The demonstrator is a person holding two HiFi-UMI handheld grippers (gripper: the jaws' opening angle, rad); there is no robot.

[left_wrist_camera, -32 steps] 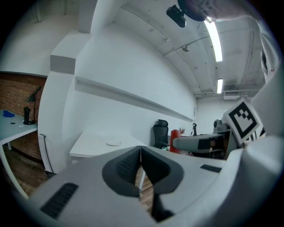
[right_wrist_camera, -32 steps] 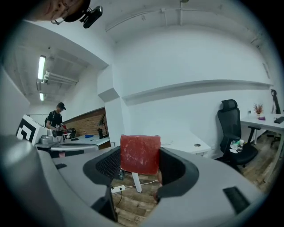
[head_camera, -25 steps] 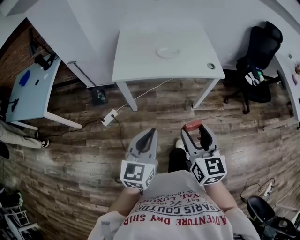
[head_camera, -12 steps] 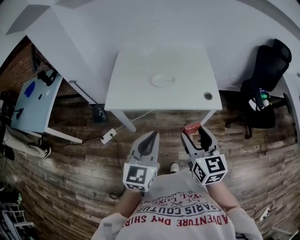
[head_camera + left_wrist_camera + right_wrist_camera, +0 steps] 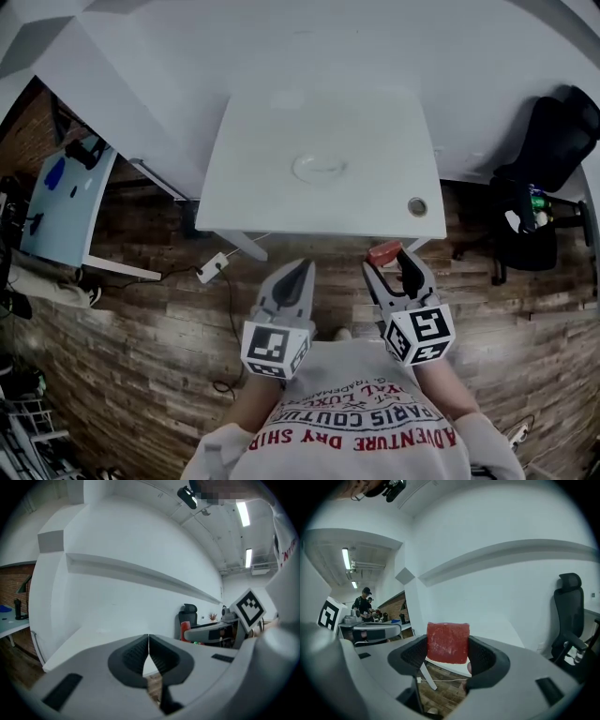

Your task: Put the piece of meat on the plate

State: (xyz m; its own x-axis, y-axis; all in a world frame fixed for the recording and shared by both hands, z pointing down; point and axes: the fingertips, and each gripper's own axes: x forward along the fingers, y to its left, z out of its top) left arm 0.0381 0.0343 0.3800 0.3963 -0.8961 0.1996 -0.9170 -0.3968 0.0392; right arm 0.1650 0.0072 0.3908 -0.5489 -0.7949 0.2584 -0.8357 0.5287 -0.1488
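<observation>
**Meat gripped, plate not yet reached**

My right gripper point(image 5: 449, 654) is clamped on the piece of meat point(image 5: 448, 642), a red block pinched between the two pads with its top standing above them. My left gripper point(image 5: 149, 654) has its jaws pressed together with nothing between them. I hold both just short of the table's point(image 5: 253, 202) near edge, over the wooden floor point(image 5: 141, 309). The plate point(image 5: 319, 169) lies near the middle of the table, bare, and well apart from the meat.

The pickup looks done. As I judge it, what is left is to carry the meat in over the table, lower it onto the plate and let go.

Only the head view shows the plate and the gap between it and my grippers; neither gripper view catches the plate. The right gripper view alone shows plainly how the pads sit on the meat's two sides, with a black office chair point(image 5: 571, 616) off the table's right end. The left gripper view alone shows the thin line where that gripper's jaws meet.
</observation>
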